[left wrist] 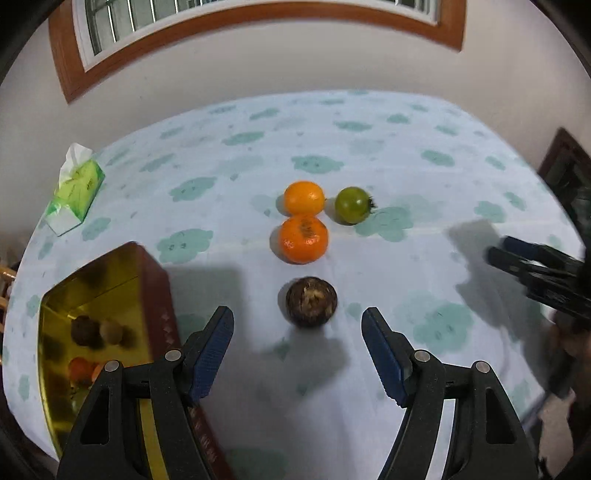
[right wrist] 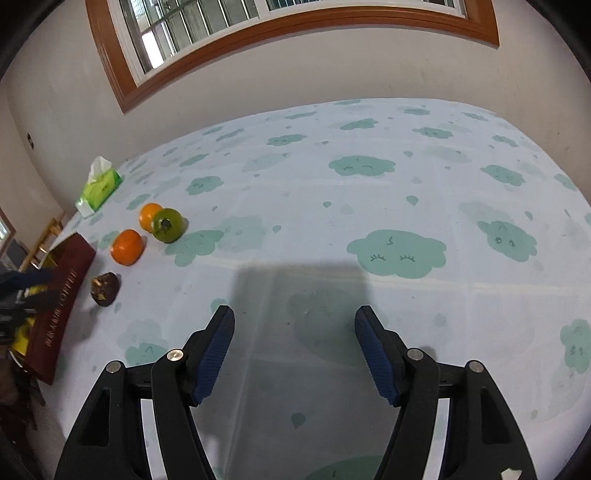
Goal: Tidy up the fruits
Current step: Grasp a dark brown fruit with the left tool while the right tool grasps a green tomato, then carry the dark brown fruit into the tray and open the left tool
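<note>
A dark brown round fruit (left wrist: 311,301) lies on the cloud-print tablecloth just ahead of my left gripper (left wrist: 297,317), which is open with nothing between its fingers. Beyond it sit an orange mandarin (left wrist: 303,239), a second paler orange fruit (left wrist: 303,196) and a green tomato-like fruit (left wrist: 352,205). A dark red box with a gold inside (left wrist: 110,291) stands at the left and shows fruit shapes on its shiny floor. My right gripper (right wrist: 294,318) is open over bare cloth, well to the right of the fruits (right wrist: 126,246); it shows at the right edge of the left wrist view (left wrist: 532,266).
A green tissue pack (left wrist: 75,192) lies at the far left of the table near the wall. A window with a wooden frame (right wrist: 295,22) is behind the table. A dark chair back (left wrist: 565,173) stands at the right edge.
</note>
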Demonstrator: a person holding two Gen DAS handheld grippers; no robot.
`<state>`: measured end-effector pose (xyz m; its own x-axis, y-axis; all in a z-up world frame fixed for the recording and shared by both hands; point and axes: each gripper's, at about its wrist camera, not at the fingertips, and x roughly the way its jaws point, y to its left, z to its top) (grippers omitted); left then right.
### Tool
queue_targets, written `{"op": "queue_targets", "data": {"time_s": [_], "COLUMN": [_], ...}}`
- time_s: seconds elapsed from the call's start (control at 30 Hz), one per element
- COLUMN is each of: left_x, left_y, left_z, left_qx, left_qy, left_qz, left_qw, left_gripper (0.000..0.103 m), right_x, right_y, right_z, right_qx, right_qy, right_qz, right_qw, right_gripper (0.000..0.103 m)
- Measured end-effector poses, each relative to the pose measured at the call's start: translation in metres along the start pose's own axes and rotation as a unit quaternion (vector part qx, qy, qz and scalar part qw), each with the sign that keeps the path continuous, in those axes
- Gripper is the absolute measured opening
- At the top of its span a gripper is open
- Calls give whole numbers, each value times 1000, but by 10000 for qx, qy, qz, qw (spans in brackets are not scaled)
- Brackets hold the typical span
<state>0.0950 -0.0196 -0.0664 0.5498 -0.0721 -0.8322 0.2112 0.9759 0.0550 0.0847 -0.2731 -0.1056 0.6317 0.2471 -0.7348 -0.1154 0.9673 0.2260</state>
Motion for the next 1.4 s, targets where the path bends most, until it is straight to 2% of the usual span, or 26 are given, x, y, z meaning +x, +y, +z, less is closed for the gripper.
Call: {"op": "queue_targets", "data": {"time_s": [0.1,0.23,0.3,0.33,0.4,0.5,0.6,0.67,0.77,1.03,1.1,1.13,1.23,1.27,1.3,1.4], "left_x": [24,42,47,45,45,34,9,-5,-25,-67,-72,-75,-79,-80,-81,-82], "left_y": [-6,-6,-7,-7,-10,-9,-9,-6,-2,11,14,16,17,18,19,25], "left_z": [5,5,3,2,2,-1,-7,-10,-16,-28,-28,-29,-28,-29,-30,-33], "left_qx": [-10,-163,-163,-216,-246,-411,-467,-529,-500,-478,-533,-575,-593,-597,-614,-741], "left_qy": [140,263,298,172,201,142,-20,-46,-119,-419,-448,-471,-525,-544,-555,-545], "left_qz": [299,359,301,72,83,-152,-240,-354,-327,-232,-263,-309,-289,-253,-230,-233], "left_qw": [9995,9989,9990,9996,9995,9989,9986,9980,9981,9977,9972,9968,9964,9964,9963,9955], "left_gripper": [72,72,59,39,38,38,38,38,38,39,39,39,39,39,39,39], "right_x": [1,-1,-2,-1,-1,-2,-4,1,14,72,85,91,109,112,112,98], "right_y": [-4,-9,-10,-11,-11,-5,19,37,60,101,107,108,110,113,115,114], "right_z": [1,0,0,1,1,1,4,10,29,79,85,86,88,86,83,73], "right_qx": [87,198,247,254,235,91,-371,-701,-1071,-1944,-2071,-2112,-2061,-2062,-2050,-1870], "right_qy": [-8,-35,-46,-45,-43,-54,-150,-120,-218,165,304,403,675,722,728,569], "right_qz": [122,304,369,385,410,510,800,937,1363,1338,1316,1295,1548,1583,1605,1402], "right_qw": [9999,9993,9990,9989,9989,9986,9960,9931,9846,9716,9690,9680,9638,9629,9628,9706], "right_gripper": [66,67,67,68,69,68,64,58,57,54,50,43,41,36,31,30]}}
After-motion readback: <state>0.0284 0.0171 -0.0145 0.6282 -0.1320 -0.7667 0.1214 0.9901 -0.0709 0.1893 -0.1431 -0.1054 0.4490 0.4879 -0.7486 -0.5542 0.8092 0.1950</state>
